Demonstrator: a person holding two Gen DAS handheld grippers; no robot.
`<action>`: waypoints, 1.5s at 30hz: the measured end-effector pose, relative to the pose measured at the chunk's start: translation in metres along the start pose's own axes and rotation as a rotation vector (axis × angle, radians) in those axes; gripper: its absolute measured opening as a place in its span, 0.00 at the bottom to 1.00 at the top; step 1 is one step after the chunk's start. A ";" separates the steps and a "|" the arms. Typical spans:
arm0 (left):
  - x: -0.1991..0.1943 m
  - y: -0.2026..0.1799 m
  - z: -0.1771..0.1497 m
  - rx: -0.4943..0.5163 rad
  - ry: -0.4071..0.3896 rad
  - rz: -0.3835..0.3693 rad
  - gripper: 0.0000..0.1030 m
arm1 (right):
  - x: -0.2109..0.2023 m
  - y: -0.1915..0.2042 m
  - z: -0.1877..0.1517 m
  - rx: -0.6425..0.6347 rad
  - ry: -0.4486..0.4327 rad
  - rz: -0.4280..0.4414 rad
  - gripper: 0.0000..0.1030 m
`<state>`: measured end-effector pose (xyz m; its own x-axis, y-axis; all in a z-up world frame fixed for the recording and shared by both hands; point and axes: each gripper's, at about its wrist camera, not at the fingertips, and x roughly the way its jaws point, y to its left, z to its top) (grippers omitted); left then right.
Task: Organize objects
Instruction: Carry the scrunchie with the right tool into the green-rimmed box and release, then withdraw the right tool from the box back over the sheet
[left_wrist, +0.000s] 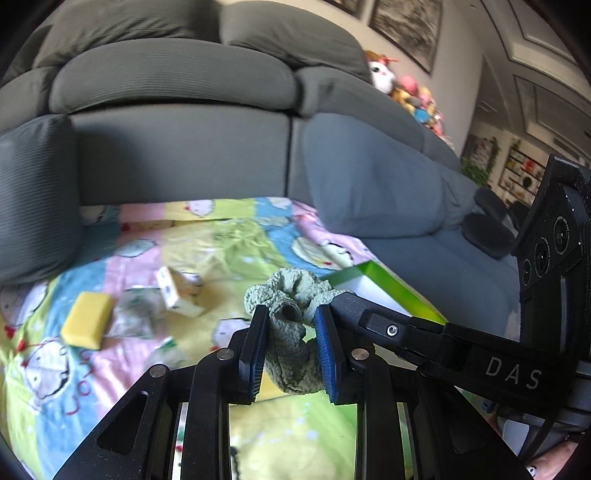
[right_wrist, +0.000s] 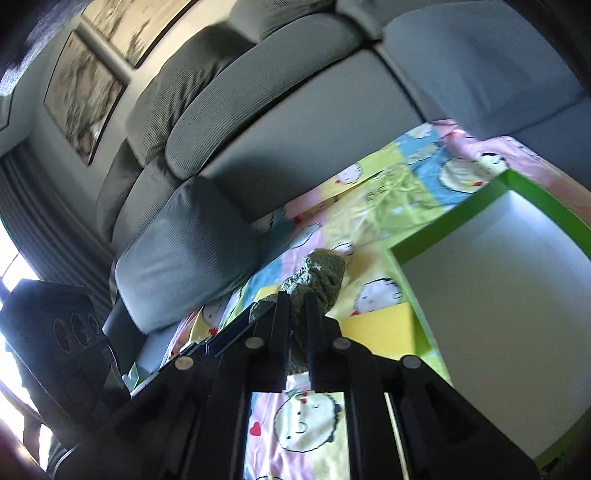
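A green scrunchie (left_wrist: 291, 325) hangs between both grippers above the cartoon-print sheet (left_wrist: 229, 251). My left gripper (left_wrist: 291, 314) is shut on its lower part. My right gripper (right_wrist: 295, 299) is shut on the scrunchie (right_wrist: 321, 277) too; its arm (left_wrist: 461, 347) reaches in from the right in the left wrist view. A green-rimmed white box (right_wrist: 509, 273) lies open on the sheet to the right; its corner shows in the left wrist view (left_wrist: 373, 280). A yellow sponge (left_wrist: 86, 319), a small white box (left_wrist: 177, 291) and a clear wrapper (left_wrist: 135, 314) lie on the sheet at left.
A grey sofa back (left_wrist: 177, 155) rises behind the sheet. A grey cushion (left_wrist: 33, 195) stands at left and a blue-grey cushion (left_wrist: 369, 184) at right. Plush toys (left_wrist: 406, 88) sit on the sofa's far end. A yellow patch (right_wrist: 380, 328) shows beside the box.
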<state>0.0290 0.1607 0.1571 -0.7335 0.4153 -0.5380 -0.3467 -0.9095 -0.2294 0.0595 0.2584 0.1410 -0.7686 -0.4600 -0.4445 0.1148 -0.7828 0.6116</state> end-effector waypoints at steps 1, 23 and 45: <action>0.004 -0.005 0.000 0.008 0.006 -0.010 0.25 | -0.003 -0.005 0.001 0.015 -0.010 -0.007 0.09; 0.071 -0.065 -0.017 0.069 0.195 -0.208 0.25 | -0.041 -0.085 0.000 0.205 -0.074 -0.254 0.09; 0.075 -0.061 -0.029 0.052 0.273 -0.191 0.25 | -0.038 -0.102 -0.004 0.237 -0.022 -0.459 0.18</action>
<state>0.0120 0.2467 0.1073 -0.4713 0.5516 -0.6882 -0.4973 -0.8106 -0.3091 0.0800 0.3537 0.0929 -0.7194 -0.0806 -0.6899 -0.3811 -0.7846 0.4891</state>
